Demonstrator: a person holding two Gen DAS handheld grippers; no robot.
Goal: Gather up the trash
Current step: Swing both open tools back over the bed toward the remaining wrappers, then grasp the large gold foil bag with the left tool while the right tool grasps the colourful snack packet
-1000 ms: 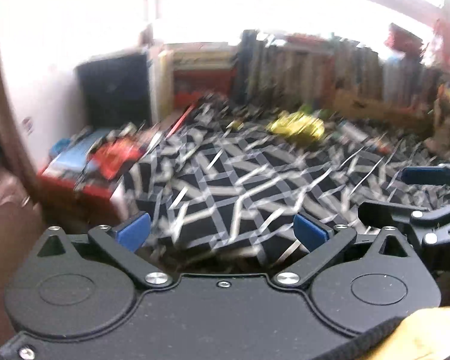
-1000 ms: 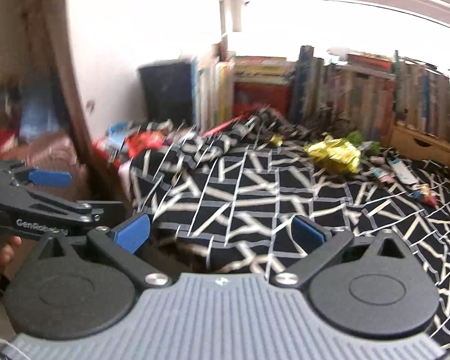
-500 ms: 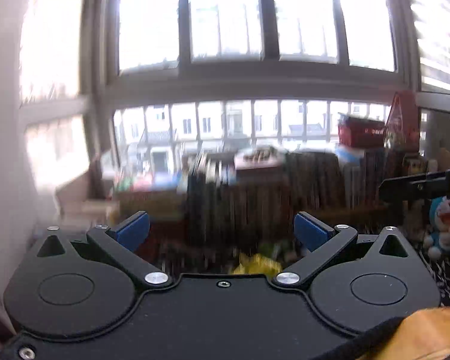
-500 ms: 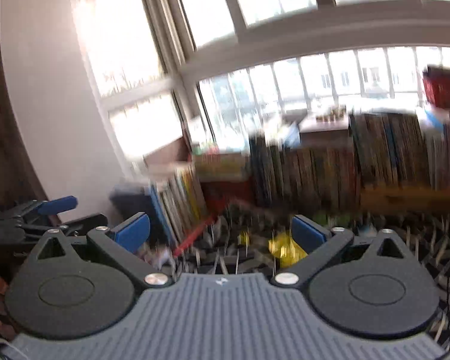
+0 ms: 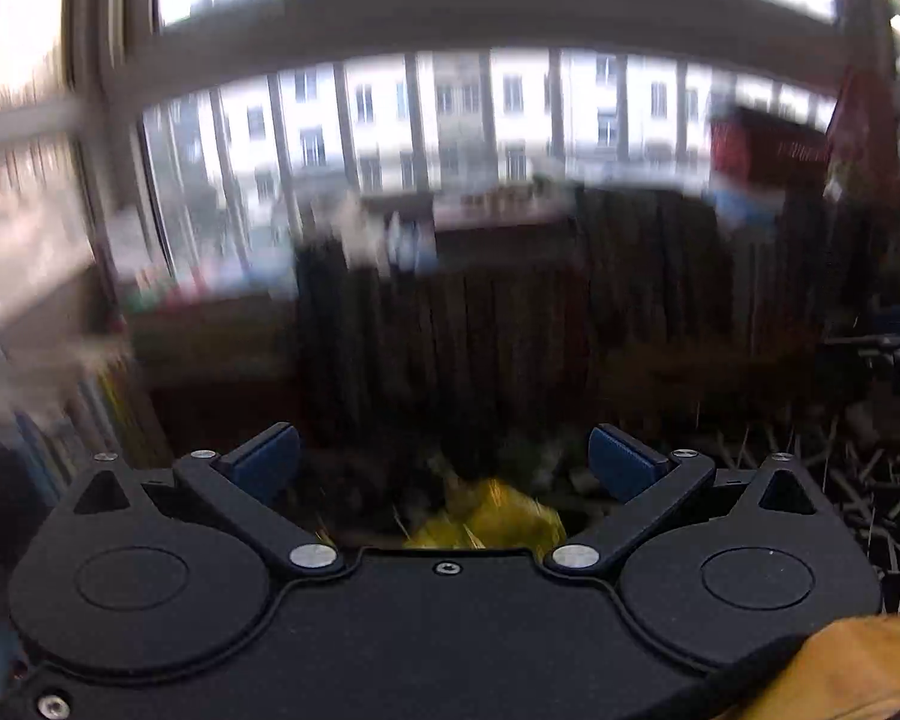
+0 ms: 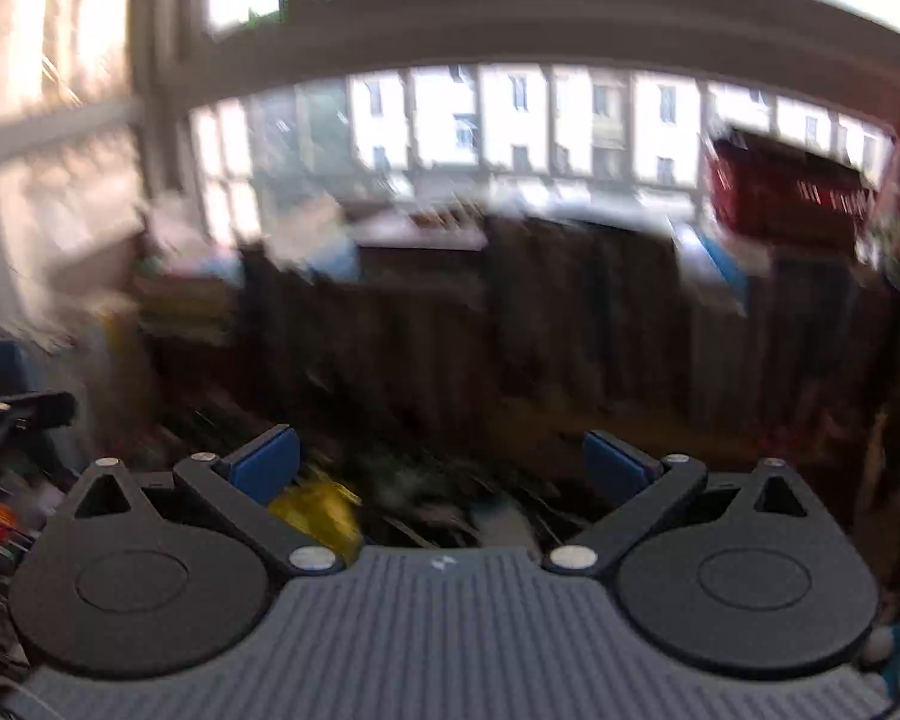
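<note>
Both views are blurred by motion. A crumpled yellow wrapper (image 5: 486, 519) lies low between the blue pads of my left gripper (image 5: 444, 459), just beyond its body; the jaws stand wide apart with nothing held. In the right wrist view the same yellow wrapper (image 6: 318, 510) shows low at the left, beside the left blue pad of my right gripper (image 6: 441, 459), which is open and empty too. Small blurred litter (image 6: 498, 519) lies on the black-and-white patterned cloth (image 5: 870, 480).
A long row of dark books (image 5: 510, 336) stands ahead under a wide window (image 5: 450, 114). A red basket (image 6: 780, 192) sits on top at the right. The other gripper (image 5: 894, 348) shows at the right edge of the left wrist view.
Both cameras first tipped up from the patterned cloth to the window, and now have moved closer to the books. The yellow wrapper sits nearer each gripper. Both stay open.
</note>
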